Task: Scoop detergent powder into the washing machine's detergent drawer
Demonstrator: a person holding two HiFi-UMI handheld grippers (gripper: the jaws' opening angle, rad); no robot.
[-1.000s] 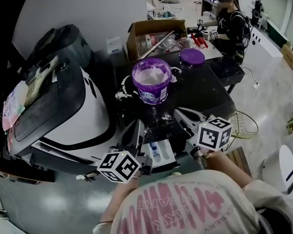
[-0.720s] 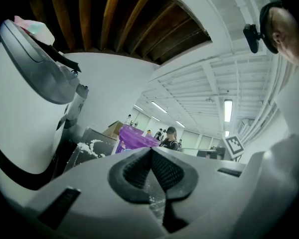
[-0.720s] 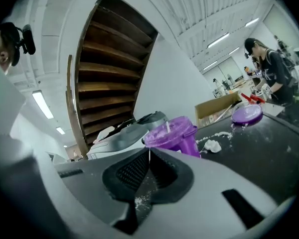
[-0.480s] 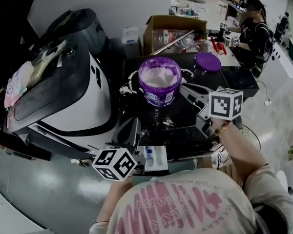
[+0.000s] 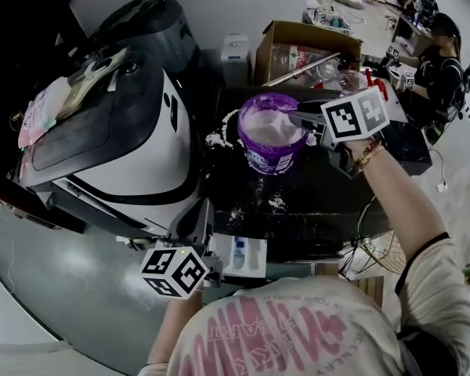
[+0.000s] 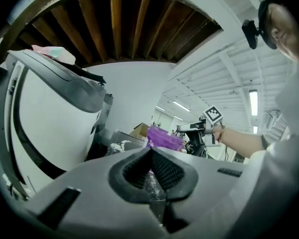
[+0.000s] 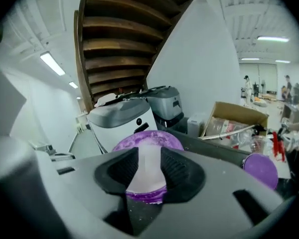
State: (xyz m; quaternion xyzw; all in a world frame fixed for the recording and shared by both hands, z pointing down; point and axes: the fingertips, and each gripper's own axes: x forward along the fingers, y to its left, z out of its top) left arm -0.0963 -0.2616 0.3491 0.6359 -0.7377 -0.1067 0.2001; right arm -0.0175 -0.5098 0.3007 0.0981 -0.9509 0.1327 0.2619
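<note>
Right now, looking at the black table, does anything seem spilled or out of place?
Yes. White powder lies scattered on the black table, in a patch left of the open purple tub and in specks in front of it. It belongs in the tub, not loose on the tabletop.

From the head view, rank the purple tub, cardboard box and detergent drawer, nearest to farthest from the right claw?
1. Purple tub, right beside the right claw.
2. Cardboard box, behind the tub.
3. Detergent drawer, low in the view.

Purple tub [image 5: 270, 160], white powder [image 5: 272, 128]; purple lid [image 7: 260, 169]; white washing machine [image 5: 141, 157]; black table [image 5: 323, 210]; brown cardboard box [image 5: 299, 34].
</note>
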